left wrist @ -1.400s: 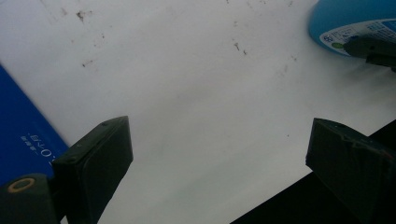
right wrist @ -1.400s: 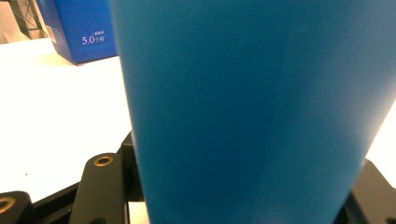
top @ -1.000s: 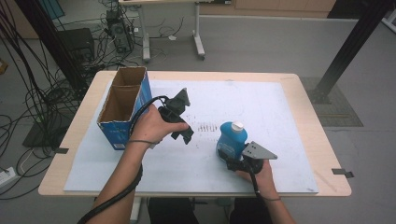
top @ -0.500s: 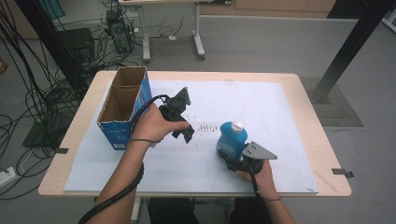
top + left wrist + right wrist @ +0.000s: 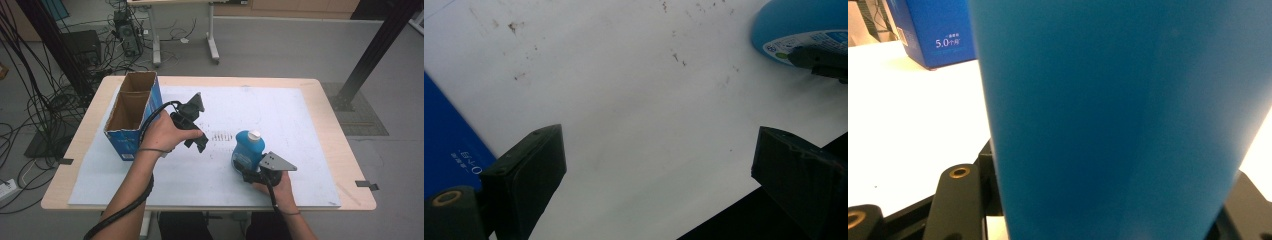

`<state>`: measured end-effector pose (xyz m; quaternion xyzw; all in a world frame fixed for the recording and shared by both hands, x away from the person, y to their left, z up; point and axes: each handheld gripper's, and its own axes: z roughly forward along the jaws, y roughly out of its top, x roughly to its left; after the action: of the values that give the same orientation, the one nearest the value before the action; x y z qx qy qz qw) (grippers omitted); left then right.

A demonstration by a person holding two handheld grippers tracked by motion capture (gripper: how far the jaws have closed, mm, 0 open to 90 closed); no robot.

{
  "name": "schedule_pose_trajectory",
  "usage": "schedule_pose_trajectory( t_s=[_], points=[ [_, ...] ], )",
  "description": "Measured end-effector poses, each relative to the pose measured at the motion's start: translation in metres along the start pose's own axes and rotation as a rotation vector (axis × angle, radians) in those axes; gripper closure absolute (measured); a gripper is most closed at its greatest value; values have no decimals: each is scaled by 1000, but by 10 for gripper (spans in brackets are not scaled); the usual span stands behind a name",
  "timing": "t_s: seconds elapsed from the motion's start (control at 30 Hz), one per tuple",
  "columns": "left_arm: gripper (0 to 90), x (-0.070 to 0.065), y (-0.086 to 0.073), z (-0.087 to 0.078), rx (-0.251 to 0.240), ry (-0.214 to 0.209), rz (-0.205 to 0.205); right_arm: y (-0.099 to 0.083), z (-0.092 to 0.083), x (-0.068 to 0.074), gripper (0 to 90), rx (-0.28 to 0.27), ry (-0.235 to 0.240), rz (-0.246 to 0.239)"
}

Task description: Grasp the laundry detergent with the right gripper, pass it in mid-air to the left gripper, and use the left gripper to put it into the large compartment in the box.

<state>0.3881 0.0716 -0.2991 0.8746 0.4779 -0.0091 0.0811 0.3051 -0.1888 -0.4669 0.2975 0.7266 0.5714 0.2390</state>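
Right tool (image 5: 248,167) clamped on the blue bottle (image 5: 248,147), low on its body; in the right gripper view the bottle's blue wall (image 5: 1118,115) stands between the jaws, pressed close against the camera. Bottle upright on the white sheet over the tabletop (image 5: 325,100), long axis vertical, white cap (image 5: 254,134) on top. It sits toward the near edge, right of centre, directly ahead of the right hand (image 5: 277,187).

Left tool (image 5: 192,127) held above the sheet, nothing between its jaws, which stand wide apart in the left gripper view; there the two black pads (image 5: 531,172) frame bare sheet. From that tool the bottle lies off to its right and a little nearer the person; its rounded base and label edge (image 5: 796,30) show at the top right corner of the left gripper view.

Open blue cardboard box (image 5: 131,115) stands at the far left of the sheet, mouth up, just beyond the left hand (image 5: 162,134). The bottle is well apart from it, with the left tool between the two.

Judgement: if the bottle is bound for the box, the path runs leftward and away from the person, and the upright axis suits a drop through the open top. Right hand is the one with the hold; the left is nearer the box.

Bottle looks like smooth, opaque mid-blue plastic, wider at the base, with a printed label; the print is too blurred to read, possibly a cleaning product.
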Motion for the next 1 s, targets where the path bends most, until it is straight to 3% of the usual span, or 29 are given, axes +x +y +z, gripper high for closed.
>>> schedule_pose_trajectory(
  t_s=[0.33, 0.6, 1.0],
  points=[
    [77, -2, -2, -7, -12, -7, 19, 1, 0, -2, 403, 3, 14, 25],
    [77, -4, -3, -17, -30, -15, 53, 11, -4, -15, 404, 20, 42, 43],
    [77, -15, 2, -39, -58, -38, 142, 46, -18, -38, 404, 43, 183, 44]
  ],
)
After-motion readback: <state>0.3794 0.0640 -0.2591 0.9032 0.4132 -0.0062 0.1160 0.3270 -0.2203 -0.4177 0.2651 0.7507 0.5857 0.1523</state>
